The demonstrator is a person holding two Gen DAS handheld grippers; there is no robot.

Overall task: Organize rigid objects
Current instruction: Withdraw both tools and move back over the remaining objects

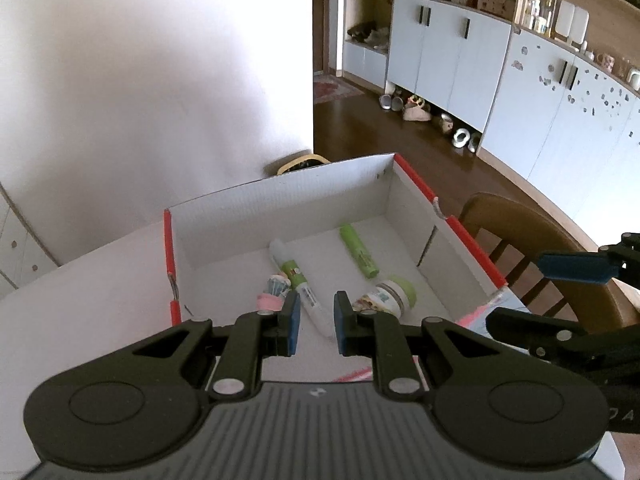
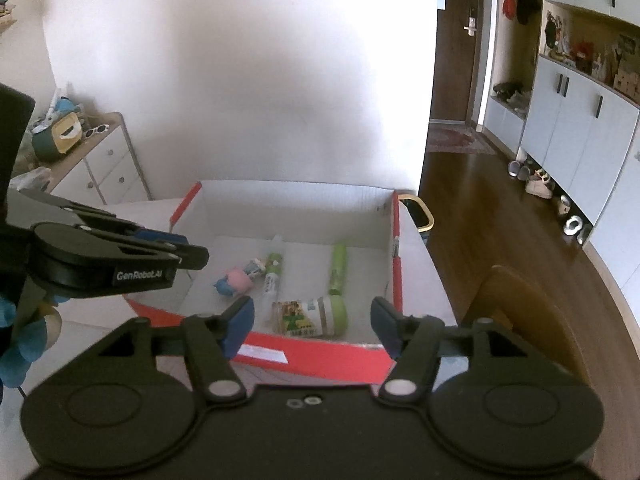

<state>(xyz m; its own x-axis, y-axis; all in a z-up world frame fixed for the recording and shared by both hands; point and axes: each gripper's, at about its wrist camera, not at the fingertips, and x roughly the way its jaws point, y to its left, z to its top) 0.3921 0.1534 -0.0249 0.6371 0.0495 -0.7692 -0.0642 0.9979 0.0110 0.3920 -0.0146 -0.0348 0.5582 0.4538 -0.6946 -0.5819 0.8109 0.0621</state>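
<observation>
- Left gripper (image 1: 317, 312): pads drawn almost together, only a narrow slit between them, nothing pinched. Hovering above the near wall of the box (image 1: 472, 240), pointed down into it.
- Right gripper (image 2: 314, 314): fingers spread wide, empty. Also held over the near wall of the box, angled down at the contents.
- Inside the box, nearest the near wall: jar with green lid (image 1: 390, 298), lying on its side.
- Further in, toward the far wall: green tube (image 2: 338, 268), lying flat along the right-hand side.
- Left of the green tube: white marker-like tube with green label (image 2: 273, 276), also flat.
- Toward the left wall of the box: pink-and-blue toy figure (image 2: 236, 280), with a smaller figure (image 2: 254, 267) touching or just beside it — cannot tell which.
- Outside the box, left of it at the view's edge: something blue and soft-looking (image 2: 20, 344), too blurred to name.
- Progress, as a judgement: well along — five items already in the box, both grippers free. No further rigid pieces visible on the white table (image 1: 80, 300) around the box. Possibly finished, or one more fetch left from outside the views.
</observation>
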